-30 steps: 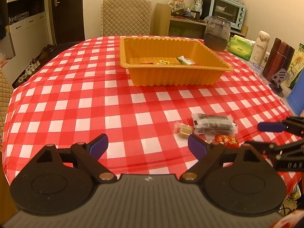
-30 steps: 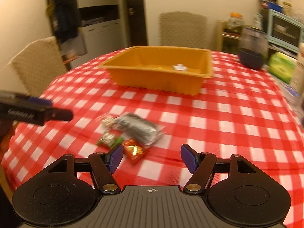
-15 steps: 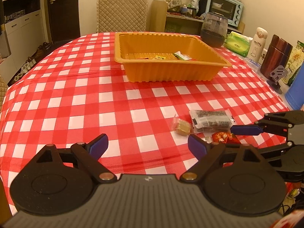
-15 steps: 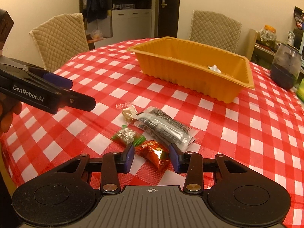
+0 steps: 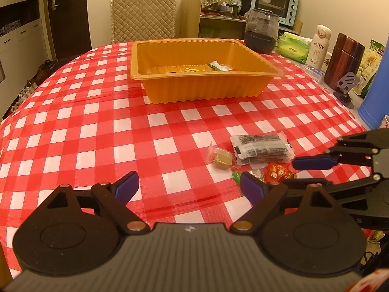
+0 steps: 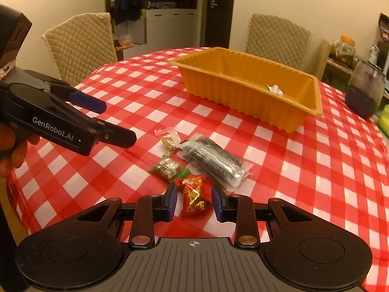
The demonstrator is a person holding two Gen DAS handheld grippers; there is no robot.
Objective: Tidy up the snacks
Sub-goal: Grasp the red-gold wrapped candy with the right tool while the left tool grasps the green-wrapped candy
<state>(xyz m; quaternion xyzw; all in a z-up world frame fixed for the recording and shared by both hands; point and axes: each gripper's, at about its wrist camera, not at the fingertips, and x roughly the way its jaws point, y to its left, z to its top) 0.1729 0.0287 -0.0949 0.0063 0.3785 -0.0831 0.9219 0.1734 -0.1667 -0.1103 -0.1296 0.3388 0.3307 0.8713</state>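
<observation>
1. Jaws first: the right gripper (image 6: 194,200) has its blue pads narrowed in on either side of the red snack packet (image 6: 194,196), with a sliver of gap still showing on both sides, so it's bracketing the packet, not quite pinching it. The left gripper (image 5: 188,186) is spread wide with nothing between the pads, sitting above the checkered tablecloth (image 5: 97,126).
2. The loose snacks are all bunched together near the table's front edge: a green-wrapped candy (image 6: 167,168) just beside the red one, a clear pack of dark biscuits (image 6: 214,163) touching the pile, and a little tan cube in clear wrap (image 6: 170,140) at the far side.
3. The orange tray (image 5: 201,87) is further back on the table, well apart from the pile, with a few wrappers already in it.
4. Right side of the table is cluttered: white bottle (image 5: 318,45), brown canister (image 5: 342,60), dark jar (image 5: 261,34).
</observation>
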